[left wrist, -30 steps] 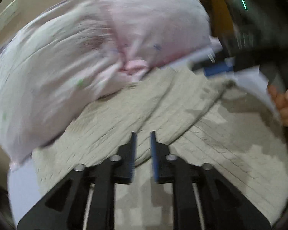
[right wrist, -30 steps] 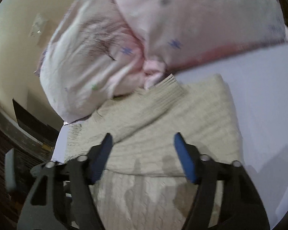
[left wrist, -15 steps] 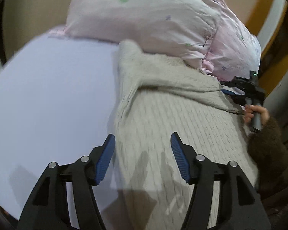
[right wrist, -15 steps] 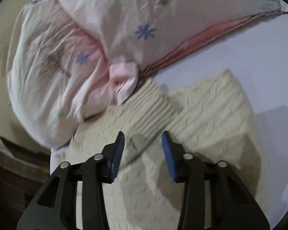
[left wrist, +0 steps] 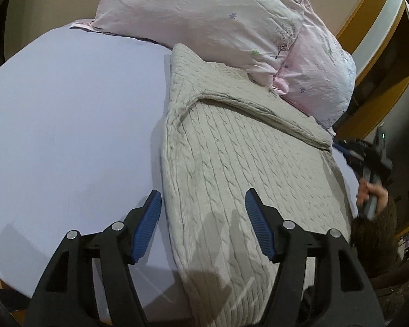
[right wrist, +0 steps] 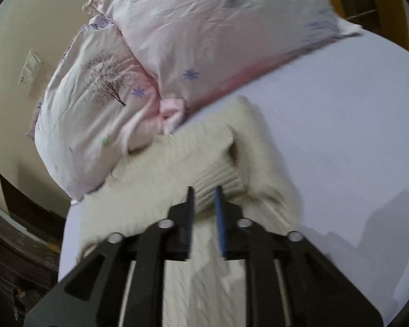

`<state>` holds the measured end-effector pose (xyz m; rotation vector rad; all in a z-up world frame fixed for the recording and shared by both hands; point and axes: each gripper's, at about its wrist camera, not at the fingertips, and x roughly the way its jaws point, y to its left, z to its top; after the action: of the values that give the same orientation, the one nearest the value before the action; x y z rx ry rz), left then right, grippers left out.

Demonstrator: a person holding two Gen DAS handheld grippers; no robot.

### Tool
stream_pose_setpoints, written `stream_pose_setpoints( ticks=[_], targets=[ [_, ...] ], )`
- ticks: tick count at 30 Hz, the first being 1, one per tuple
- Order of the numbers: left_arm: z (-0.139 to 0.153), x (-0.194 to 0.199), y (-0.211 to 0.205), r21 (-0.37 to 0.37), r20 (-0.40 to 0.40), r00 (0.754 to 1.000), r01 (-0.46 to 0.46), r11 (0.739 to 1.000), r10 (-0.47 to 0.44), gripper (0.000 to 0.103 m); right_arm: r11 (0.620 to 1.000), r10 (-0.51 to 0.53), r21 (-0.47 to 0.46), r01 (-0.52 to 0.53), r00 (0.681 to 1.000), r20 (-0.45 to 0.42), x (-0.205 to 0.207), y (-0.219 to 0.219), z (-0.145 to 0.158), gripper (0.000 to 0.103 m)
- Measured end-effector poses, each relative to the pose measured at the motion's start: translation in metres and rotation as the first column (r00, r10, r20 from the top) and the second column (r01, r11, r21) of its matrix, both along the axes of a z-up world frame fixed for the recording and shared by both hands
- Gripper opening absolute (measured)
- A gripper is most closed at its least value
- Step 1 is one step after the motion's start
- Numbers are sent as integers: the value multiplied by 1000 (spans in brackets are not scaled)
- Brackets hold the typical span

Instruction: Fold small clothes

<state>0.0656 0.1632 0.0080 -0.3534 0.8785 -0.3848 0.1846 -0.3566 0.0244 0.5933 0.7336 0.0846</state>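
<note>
Cable-knit sweater point(left wrist: 231, 169) spread flat on the lavender bed sheet point(left wrist: 68, 114), its upper edge touching the pillows point(left wrist: 204, 19), so that each panel can be turned over a firm surface. Right tongs point(right wrist: 204, 204) nearly pressed together, pinching the ribbed cuff point(right wrist: 218, 182) of the sleeve laid across the body, apparently to carry it into the fold. Left tongs point(left wrist: 201, 223) spread wide, hovering over the sweater's side edge, holding nothing.
</note>
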Motion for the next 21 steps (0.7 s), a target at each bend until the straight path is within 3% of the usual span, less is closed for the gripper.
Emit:
stream_pose_setpoints(
  ticks=[1, 4, 6, 10, 14, 16, 18, 20, 21],
  targets=[
    [0, -4, 1, -8, 1, 1000, 3, 1000, -3, 65, 1000, -11, -22, 11, 1000, 14, -18, -5, 3, 57],
    [-2, -21, 4, -50, 6, 1000, 19, 999, -19, 65, 997, -14, -74, 14, 1000, -3, -57, -14, 2, 60],
    [-4, -34, 8, -99, 6, 1000, 31, 995, -31, 65, 999, 10, -49, -13, 998, -54, -78, -23, -12, 58],
    [-6, -55, 11, -171, 13, 999, 48, 984, -46, 65, 997, 70, 31, -66, 989, -131, -110, -32, -38, 40],
    [-7, -70, 8, -200, 16, 998, 68, 977, -66, 61, 978, 178, 127, -164, 979, -103, -142, -29, -46, 35],
    [-10, -75, 5, -216, 4, 997, 82, 973, -83, 51, 950, 251, 212, -228, 964, -86, -153, -27, -53, 32],
    [-16, -75, 0, -246, -36, 992, 106, 963, -118, 28, 918, 311, 282, -279, 947, -76, -161, -25, -61, 27],
    [-20, -72, -4, -259, -63, 989, 116, 959, -136, 20, 886, 357, 344, -310, 931, -78, -159, -20, -67, 7],
    [-19, -69, -6, -257, -62, 988, 122, 959, -142, 14, 868, 372, 380, -320, 925, -71, -157, -19, -69, 8]
  ],
)
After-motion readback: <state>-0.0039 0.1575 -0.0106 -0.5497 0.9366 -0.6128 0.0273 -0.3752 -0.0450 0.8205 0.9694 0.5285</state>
